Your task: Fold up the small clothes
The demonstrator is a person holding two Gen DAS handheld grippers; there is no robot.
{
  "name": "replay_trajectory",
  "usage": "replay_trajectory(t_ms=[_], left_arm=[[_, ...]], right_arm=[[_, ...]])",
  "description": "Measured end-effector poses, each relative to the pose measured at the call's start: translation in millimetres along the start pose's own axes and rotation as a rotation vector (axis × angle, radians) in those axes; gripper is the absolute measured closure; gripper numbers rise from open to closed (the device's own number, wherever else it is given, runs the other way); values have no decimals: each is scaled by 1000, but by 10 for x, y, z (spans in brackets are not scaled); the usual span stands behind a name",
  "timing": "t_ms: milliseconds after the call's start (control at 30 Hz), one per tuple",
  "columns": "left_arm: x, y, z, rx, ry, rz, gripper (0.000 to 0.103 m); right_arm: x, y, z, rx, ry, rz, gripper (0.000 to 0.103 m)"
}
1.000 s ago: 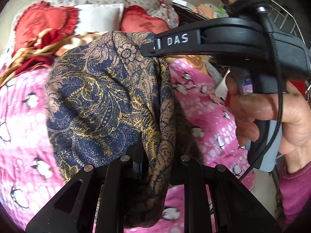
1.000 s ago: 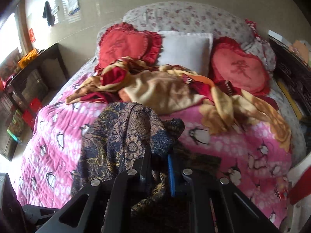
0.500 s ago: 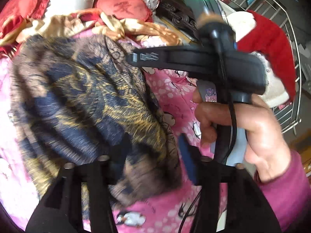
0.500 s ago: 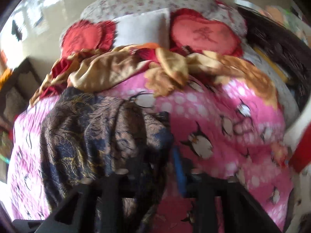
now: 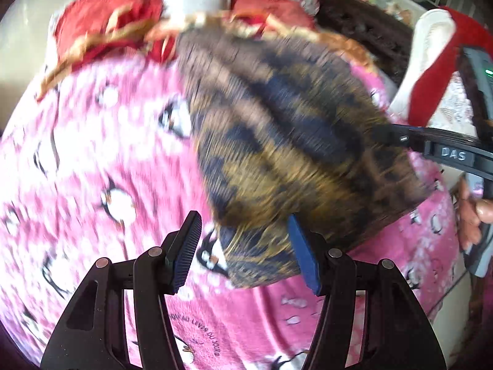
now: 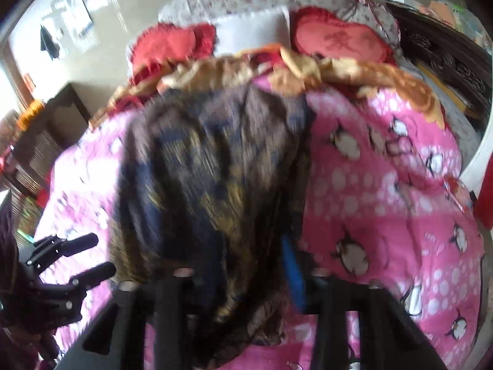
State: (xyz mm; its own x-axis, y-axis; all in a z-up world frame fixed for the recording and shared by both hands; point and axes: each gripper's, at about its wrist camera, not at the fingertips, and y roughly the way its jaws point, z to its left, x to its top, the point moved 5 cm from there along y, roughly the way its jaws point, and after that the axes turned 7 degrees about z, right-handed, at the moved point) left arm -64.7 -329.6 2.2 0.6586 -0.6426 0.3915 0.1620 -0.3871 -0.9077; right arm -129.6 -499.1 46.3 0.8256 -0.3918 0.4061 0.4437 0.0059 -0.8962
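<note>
Patterned navy-and-gold cloth (image 5: 286,141) lies spread on the pink penguin bedspread (image 5: 92,160), blurred in both views. "DAS" is readable on the right gripper (image 5: 453,154), whose fingers reach the cloth's right edge; whether its jaws pinch it, I cannot tell. The left gripper (image 5: 243,246) stands wide apart, holding nothing, the cloth's near corner between its pads. Bare bedspread stretches left.
</note>
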Motion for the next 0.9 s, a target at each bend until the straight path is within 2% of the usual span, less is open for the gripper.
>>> replay_trajectory(t_ms=[100, 233, 300, 333, 367, 433, 567, 667, 700, 767, 833, 900], left_arm=[[-171, 160, 73, -24, -33, 36, 44], [-228, 239, 94, -44, -41, 34, 44], [-221, 186, 98, -42, -37, 25, 44], [-214, 164, 93, -42, -34, 20, 44], [-204, 114, 94, -41, -34, 8, 44], [-131, 57, 89, -44, -43, -15, 44], [-8, -70, 95, -64, -71, -67, 44], [91, -11, 78, -50, -68, -56, 44], [107, 11, 71, -43, -64, -52, 44], [133, 61, 39, -30, -57, -44, 44], [143, 108, -7, -22, -47, -37, 44], [148, 147, -25, -20, -42, -31, 44]], right_arm=[[-116, -11, -106, 3, 31, -33, 93], [-270, 157, -225, -7, 70, 6, 93], [-241, 96, -274, 54, 120, -21, 93], [-201, 35, -312, 94, 156, -40, 88], [-139, -27, -350, 116, 188, -61, 77], [15, -122, -393, 105, 220, -119, 58], [361, -43, -374, 81, 252, -144, 58], [604, 79, -345, 88, 272, -154, 58], [668, 113, -338, 87, 273, -159, 60], [758, 168, -335, 60, 268, -163, 85], [811, 204, -363, 37, 266, -163, 95], [810, 204, -416, 17, 263, -164, 97]])
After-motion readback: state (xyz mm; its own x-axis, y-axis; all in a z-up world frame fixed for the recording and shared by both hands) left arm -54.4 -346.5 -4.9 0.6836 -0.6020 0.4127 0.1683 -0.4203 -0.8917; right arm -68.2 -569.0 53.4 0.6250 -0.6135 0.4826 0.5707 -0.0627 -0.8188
